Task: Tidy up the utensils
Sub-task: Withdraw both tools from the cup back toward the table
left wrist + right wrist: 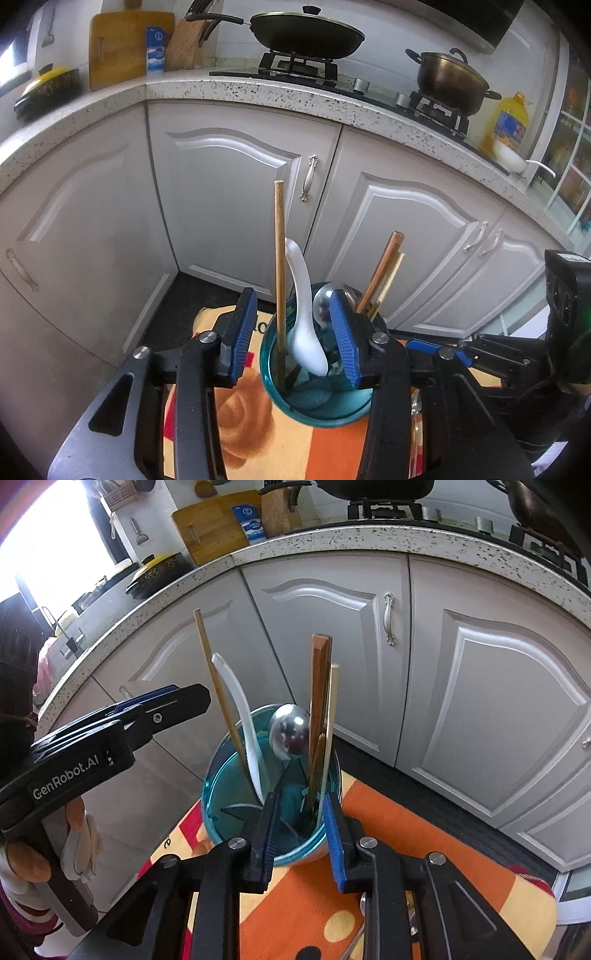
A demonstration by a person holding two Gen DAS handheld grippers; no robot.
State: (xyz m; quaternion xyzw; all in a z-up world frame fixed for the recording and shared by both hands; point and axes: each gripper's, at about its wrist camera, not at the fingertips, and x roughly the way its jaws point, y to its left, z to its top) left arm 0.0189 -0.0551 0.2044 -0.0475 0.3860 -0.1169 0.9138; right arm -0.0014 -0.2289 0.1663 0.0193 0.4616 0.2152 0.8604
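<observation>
Holder: teal cup stands upright on an orange patterned cloth, just in front of both grippers.
Contents: 1 pale chopstick stands nearly upright at the cup's left side; a white ceramic spoon leans beside it, bowl down inside the cup; a metal spoon sits bowl up near the middle; a brown chopstick and a paler one lean at the right side.
Left gripper: left gripper has its blue-padded jaws apart, one on each side of the cup's mouth; the pale chopstick and the white spoon show between them, with no contact visible.
Right gripper: right gripper has its jaws parted by a narrower gap, at the cup's near rim; whether the pads touch the rim I cannot tell.
Spare utensil: part of a metal utensil lies on the cloth, mostly hidden under the gripper.
Background: grey cabinet doors under a speckled counter, with a wok and a pot on the stove.
</observation>
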